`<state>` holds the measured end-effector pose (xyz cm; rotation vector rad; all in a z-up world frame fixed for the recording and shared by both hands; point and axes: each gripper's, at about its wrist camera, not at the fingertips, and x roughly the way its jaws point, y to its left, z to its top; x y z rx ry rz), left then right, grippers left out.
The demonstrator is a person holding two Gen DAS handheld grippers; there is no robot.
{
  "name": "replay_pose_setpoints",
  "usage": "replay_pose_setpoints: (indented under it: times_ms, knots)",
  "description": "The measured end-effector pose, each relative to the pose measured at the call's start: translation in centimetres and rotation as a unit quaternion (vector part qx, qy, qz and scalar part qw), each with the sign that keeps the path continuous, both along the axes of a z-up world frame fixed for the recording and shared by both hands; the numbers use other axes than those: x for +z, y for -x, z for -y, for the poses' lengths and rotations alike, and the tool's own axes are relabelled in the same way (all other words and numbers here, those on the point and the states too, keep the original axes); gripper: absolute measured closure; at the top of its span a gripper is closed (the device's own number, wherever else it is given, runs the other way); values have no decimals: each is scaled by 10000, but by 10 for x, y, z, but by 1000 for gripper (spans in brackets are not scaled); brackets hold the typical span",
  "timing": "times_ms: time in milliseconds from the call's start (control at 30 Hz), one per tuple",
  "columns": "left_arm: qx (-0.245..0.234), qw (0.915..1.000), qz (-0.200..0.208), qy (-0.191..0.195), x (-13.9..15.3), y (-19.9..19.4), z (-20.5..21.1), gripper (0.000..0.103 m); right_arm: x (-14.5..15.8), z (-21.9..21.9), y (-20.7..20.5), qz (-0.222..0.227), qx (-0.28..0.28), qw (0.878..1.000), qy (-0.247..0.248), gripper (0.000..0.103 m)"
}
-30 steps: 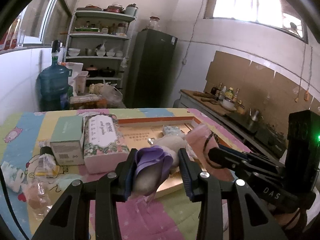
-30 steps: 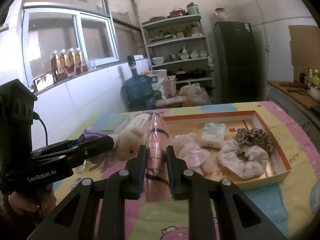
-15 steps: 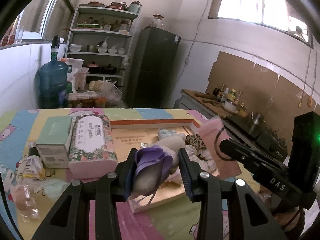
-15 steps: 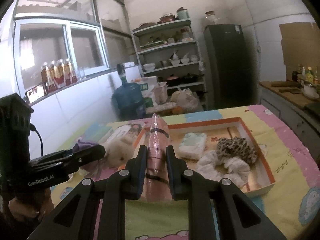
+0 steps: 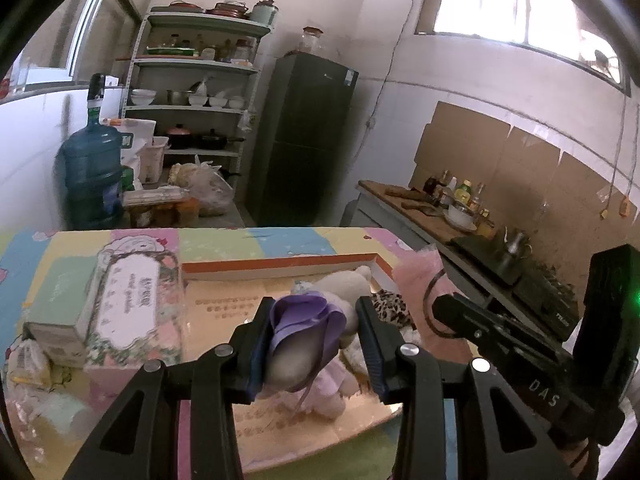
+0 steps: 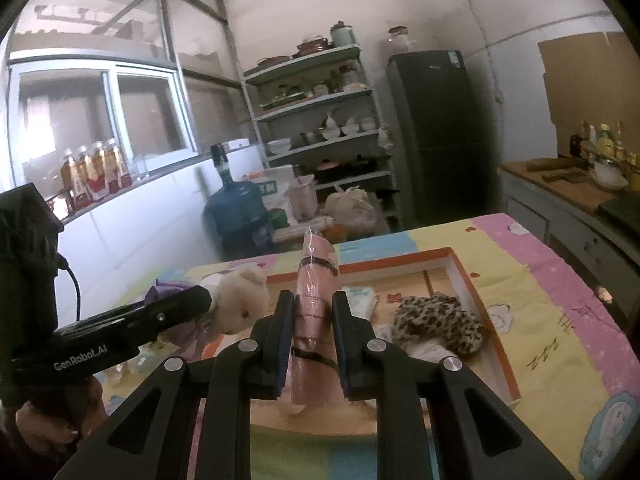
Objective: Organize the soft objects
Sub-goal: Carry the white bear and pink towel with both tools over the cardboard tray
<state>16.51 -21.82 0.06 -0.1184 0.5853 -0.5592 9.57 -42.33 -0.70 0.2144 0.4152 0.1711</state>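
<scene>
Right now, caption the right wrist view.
Right tongs grip a pink wrapped roll above the orange-rimmed tray.

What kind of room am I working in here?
Most likely a home kitchen: a shelf rack of bowls and pots, a dark fridge beside it, and a counter with sauce bottles and a kettle. A water jug stands nearby.

Both grippers have moved across the table. The left gripper (image 5: 312,344), with its cream plush toy in a purple dress (image 5: 308,332), now hangs over the orange-rimmed cardboard tray (image 5: 280,268). The right gripper (image 6: 313,340), with its pink plastic-wrapped roll (image 6: 316,280), is over the tray too.
</scene>
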Motion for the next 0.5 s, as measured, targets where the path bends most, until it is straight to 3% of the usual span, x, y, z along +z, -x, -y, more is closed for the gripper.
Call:
replay_pose_setpoints:
  times_ms: [500]
  knots:
    - [-144,9992,-298,-240,-23,-31,55,62,-24,39,-18,-287,-329,9990,-137,83]
